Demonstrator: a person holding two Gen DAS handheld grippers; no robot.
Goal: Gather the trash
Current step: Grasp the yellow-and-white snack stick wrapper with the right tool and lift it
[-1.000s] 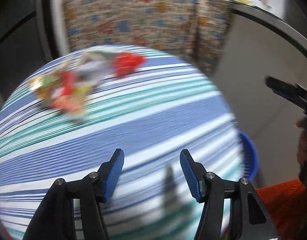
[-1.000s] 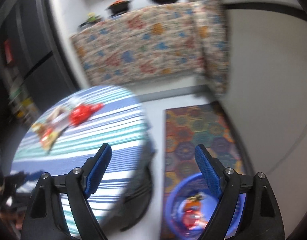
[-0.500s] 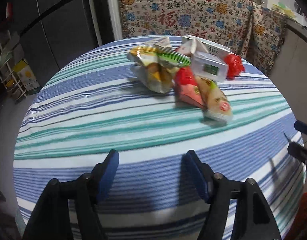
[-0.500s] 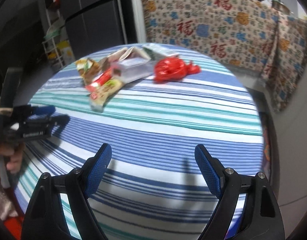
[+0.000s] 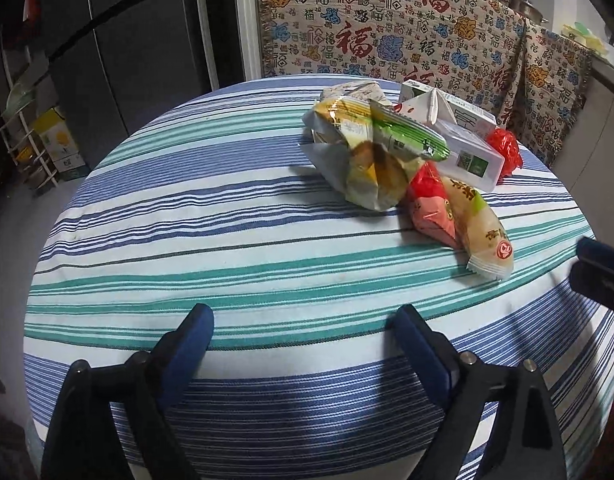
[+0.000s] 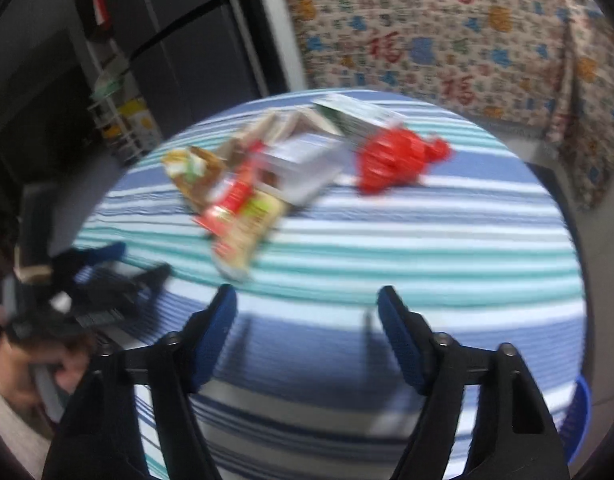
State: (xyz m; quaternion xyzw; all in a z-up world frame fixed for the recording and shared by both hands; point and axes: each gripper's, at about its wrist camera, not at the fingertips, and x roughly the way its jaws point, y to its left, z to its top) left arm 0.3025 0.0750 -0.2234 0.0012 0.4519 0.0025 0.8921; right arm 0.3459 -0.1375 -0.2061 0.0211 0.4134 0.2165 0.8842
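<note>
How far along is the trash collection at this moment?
Little looks done here: the wrapper pile and red bag lie on the striped table. Nothing is in hand; the left tongs and right tongs are open and empty. All visible trash remains.

**Sharp left view, blurred right view, dim room behind**

The left wrist view is looking sharp: the stripes of the tablecloth (image 5: 243, 240) and the print on the wrappers (image 5: 387, 152) are reading clearly. The right wrist view is smearing with motion blur, so the wrappers (image 6: 243, 196) and the red bag (image 6: 395, 160) are losing their edges. Light is falling from above onto the table, while the dark cabinets (image 5: 127, 52) are staying dim. Thin finger shadows are lying on the cloth in the right view. Fisheye bending is curving both pictures, and the corners are going black.
</note>
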